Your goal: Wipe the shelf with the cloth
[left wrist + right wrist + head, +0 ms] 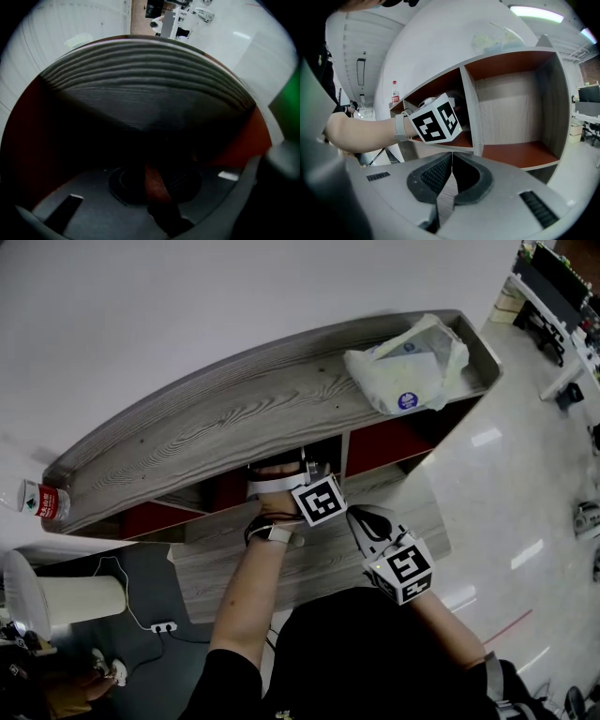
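Left gripper [157, 178], jaws pressed together, reaches inside compartment of shelf [234, 418]; cloth not discernible there. Right gripper [451, 161], also closed, empty, waits outside, farther.

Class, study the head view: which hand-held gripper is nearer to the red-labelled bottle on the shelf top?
Left. The left hand-held gripper reaches into the shelf right of the bottle; the right hand-held gripper is outside, farther right.
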